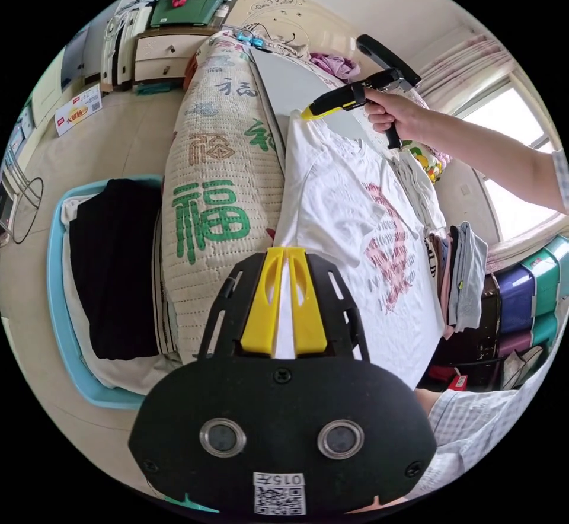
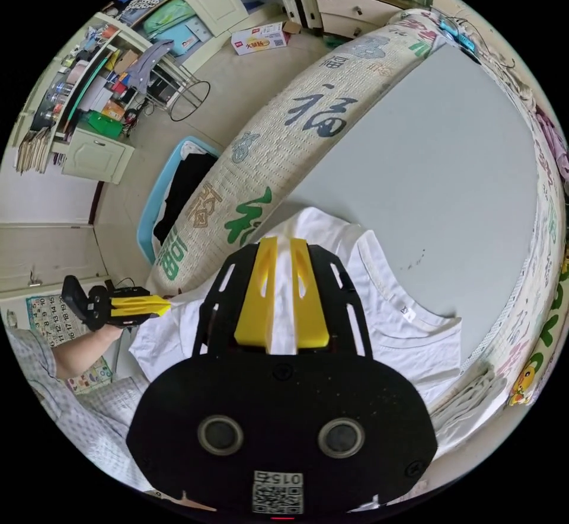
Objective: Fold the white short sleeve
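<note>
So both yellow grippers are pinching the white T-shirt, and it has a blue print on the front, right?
Not quite: the print on the white T-shirt is pinkish red, not blue, as the left gripper view shows. The left gripper and right gripper do pinch it.

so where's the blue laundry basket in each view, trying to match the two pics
Left gripper view: the blue laundry basket sits at the left, on the floor beside the patterned quilt, with dark clothes in it.
Right gripper view: the basket is left of centre, partly hidden behind the same quilt.
Shared landmark: the quilt's big green character, right next to the basket in both.
</note>
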Tool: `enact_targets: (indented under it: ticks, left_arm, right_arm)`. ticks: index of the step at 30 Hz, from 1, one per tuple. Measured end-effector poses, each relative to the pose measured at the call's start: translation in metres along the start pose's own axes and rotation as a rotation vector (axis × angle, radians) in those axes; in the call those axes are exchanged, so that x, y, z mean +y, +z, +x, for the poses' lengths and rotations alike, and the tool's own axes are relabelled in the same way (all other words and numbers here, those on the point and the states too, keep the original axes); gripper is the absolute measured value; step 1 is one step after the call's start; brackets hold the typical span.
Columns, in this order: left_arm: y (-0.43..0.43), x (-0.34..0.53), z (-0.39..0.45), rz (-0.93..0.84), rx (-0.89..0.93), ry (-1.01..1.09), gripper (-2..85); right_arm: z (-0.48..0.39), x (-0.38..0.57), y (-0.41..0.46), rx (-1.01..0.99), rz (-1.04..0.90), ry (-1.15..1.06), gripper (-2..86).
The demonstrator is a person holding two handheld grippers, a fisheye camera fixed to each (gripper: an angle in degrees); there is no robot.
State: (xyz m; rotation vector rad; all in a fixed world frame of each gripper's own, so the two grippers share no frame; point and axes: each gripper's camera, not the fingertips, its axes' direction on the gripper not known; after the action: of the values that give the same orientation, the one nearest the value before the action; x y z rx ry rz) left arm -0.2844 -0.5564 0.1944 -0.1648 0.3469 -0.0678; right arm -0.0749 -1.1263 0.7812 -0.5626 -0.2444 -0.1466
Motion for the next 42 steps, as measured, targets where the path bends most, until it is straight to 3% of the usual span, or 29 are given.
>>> enact_targets:
  ticks: [5,10,17,23,29,34,42]
  left_arm:
    - [0.000,-0.001,0.008,-0.002,0.034,0.069,7.2]
    - [0.009,-0.002,0.012,-0.048,0.018,0.074,1.8]
    - [0.000,-0.005,0.021,-0.023,-0.026,0.063,0.3]
    - [-0.006,-0.008,0.025,-0.034,-0.013,0.030,3.2]
    - [-0.019,-0.013,0.044,-0.026,-0.002,0.083,5.5]
    - [-0.023,-0.014,0.083,0.011,0.050,0.031,6.2]
    - [0.004,-0.016,0.115,0.005,-0.068,-0.222,7.9]
  right_arm:
    - [0.010,0.041,-0.003,-0.051,-0.048,0.015,9.1]
    - [0.000,0.044,-0.006,-0.057,-0.103,0.010,3.1]
    - [-0.014,0.022,-0.034,-0.051,-0.038,-0.006,1.0]
    - [-0.032,0.045,-0.053,0.154,-0.077,0.009,6.3]
    - [-0.048,0.131,-0.087,0.164,-0.024,0.011,6.6]
    - [-0.011,0.175,-0.094,-0.111,-0.015,0.103,7.8]
    - [-0.008,0.181,-0.102,-0.099,-0.093,0.052,5.6]
